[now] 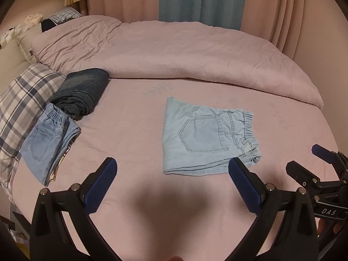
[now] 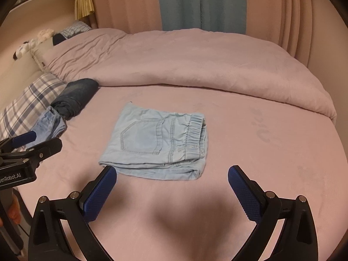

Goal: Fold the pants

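A pair of light blue denim pants (image 1: pixel 204 137) lies folded into a flat rectangle on the pink bed sheet (image 1: pixel 134 130), back pocket up, elastic waistband to the right. It also shows in the right wrist view (image 2: pixel 156 145). My left gripper (image 1: pixel 173 165) is open and empty, hovering just in front of the pants' near edge. My right gripper (image 2: pixel 173 174) is open and empty, also just in front of the pants. The right gripper shows at the right edge of the left wrist view (image 1: pixel 313 158), and the left gripper at the left edge of the right wrist view (image 2: pixel 37 140).
Folded light blue jeans (image 1: pixel 47 141) and folded dark jeans (image 1: pixel 82 91) lie at the left beside a plaid pillow (image 1: pixel 24 100). A pink duvet (image 1: pixel 174 56) is bunched along the back of the bed. Curtains (image 1: pixel 200 0) hang behind.
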`<state>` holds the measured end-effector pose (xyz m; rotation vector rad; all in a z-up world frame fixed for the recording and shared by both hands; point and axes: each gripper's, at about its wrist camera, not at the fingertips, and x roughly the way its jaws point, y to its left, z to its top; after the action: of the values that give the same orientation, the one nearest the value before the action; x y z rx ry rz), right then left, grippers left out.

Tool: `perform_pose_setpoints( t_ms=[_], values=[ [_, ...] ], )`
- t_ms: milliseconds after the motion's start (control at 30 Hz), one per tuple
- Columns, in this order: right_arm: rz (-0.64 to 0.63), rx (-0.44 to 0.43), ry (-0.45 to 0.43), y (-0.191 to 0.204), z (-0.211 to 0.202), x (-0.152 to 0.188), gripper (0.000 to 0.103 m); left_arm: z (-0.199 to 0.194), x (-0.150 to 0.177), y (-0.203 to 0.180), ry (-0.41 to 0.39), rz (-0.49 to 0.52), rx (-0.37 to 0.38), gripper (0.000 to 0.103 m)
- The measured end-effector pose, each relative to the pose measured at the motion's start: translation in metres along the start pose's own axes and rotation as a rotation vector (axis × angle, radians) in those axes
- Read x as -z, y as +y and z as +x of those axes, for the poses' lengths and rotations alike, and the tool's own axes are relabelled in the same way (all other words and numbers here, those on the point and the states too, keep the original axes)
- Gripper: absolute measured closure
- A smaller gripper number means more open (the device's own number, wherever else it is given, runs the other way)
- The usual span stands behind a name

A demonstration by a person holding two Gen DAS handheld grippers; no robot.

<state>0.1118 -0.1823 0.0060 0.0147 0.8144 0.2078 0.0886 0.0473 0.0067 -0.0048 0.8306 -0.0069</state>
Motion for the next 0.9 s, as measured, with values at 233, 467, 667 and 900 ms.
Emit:
perform_pose_setpoints(
  t_ms=[233,467,667,900],
  values=[
    [-0.023,0.007,-0.015,0.01,-0.014,-0.003,0.001,-0.009,-0.001,-0.001,0.008,0.004,-0.041,0.0],
    [-0.044,0.008,-0.027,0.016,-0.02,-0.003,0.001,-0.02,0.001,-0.004,-0.017,0.012,-0.052,0.0],
    [-0.045,0.015,-0.027,0.017,-0.019,-0.004,0.001,-0.021,0.002,-0.006,-0.026,0.024,-0.058,0.0],
    [-0.048,0.023,-0.023,0.018,-0.016,-0.006,0.001,-0.019,0.003,-0.007,-0.027,0.031,-0.064,0.0]
  ],
)
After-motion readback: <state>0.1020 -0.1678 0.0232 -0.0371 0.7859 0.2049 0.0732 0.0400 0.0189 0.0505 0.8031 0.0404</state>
